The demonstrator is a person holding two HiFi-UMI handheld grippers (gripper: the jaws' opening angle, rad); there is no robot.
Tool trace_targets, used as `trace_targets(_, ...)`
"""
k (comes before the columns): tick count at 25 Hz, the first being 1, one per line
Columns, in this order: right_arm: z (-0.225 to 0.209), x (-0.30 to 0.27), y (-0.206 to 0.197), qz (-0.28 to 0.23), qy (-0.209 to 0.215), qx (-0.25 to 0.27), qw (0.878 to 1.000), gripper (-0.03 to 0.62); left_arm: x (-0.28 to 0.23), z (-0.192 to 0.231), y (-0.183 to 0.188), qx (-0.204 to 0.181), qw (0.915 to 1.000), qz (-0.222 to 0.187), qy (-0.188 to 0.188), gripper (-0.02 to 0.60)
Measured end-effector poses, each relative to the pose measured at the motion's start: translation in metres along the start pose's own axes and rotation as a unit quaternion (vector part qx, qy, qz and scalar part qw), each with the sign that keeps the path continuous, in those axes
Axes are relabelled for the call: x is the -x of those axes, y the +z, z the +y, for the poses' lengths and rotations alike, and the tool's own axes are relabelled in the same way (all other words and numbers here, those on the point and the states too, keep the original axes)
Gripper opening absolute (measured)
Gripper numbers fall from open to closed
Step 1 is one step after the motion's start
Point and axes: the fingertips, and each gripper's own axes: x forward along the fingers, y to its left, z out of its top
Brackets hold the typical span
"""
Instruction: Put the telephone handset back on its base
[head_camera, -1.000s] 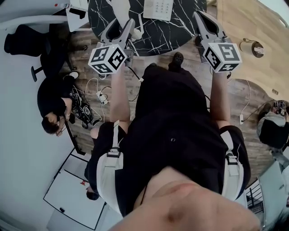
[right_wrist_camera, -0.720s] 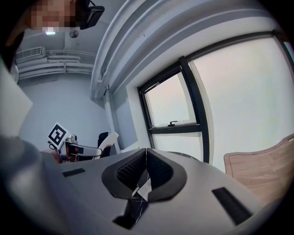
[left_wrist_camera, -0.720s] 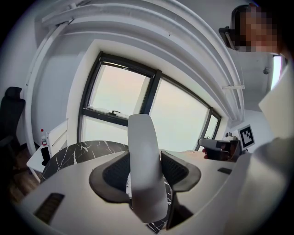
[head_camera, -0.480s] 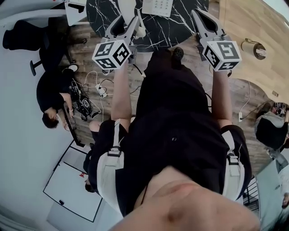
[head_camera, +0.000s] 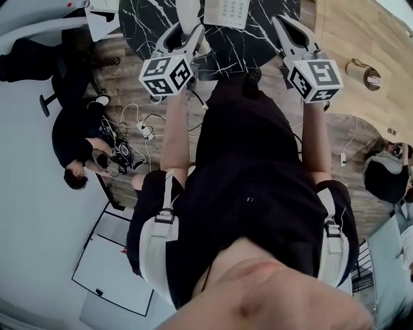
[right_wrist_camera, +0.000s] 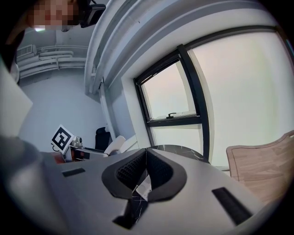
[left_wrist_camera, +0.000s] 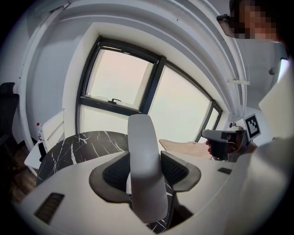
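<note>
My left gripper (head_camera: 187, 33) is shut on the white telephone handset (head_camera: 188, 11), held over the black marble table (head_camera: 258, 45). In the left gripper view the handset (left_wrist_camera: 143, 156) stands upright between the dark pads (left_wrist_camera: 115, 172). The white telephone base (head_camera: 226, 11) with its keypad lies on the table at the top edge, just right of the handset. My right gripper (head_camera: 288, 27) hovers over the table's right rim, jaws closed on nothing. In the right gripper view its pads (right_wrist_camera: 131, 172) meet at the tip (right_wrist_camera: 146, 158).
A wooden table (head_camera: 361, 38) with a round object (head_camera: 364, 72) stands at the right. Cables (head_camera: 145, 132) lie on the wood floor at the left, next to a seated person (head_camera: 77, 148). Another person (head_camera: 387, 177) is at the right edge.
Both grippers have moved forward toward the marble table. The left one has shifted right with the handset, closer to the base.
</note>
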Motion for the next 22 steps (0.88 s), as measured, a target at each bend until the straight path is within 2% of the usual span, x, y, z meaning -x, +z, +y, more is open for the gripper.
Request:
trace_targets(9, -0.002, -0.035, 0.000, 0.026, -0.026, 0.002, 0.999, 0.031, -0.049, 0.027, -0.007, -0.007, 0.9989, 0.041, -0.022, 0.221)
trace_targets(22, -0.012, -0.073, -0.026, 0.062, -0.063, -0.015, 0.996, 0.031, -0.117, 0.058, -0.032, -0.014, 0.9952, 0.089, -0.039, 0.221)
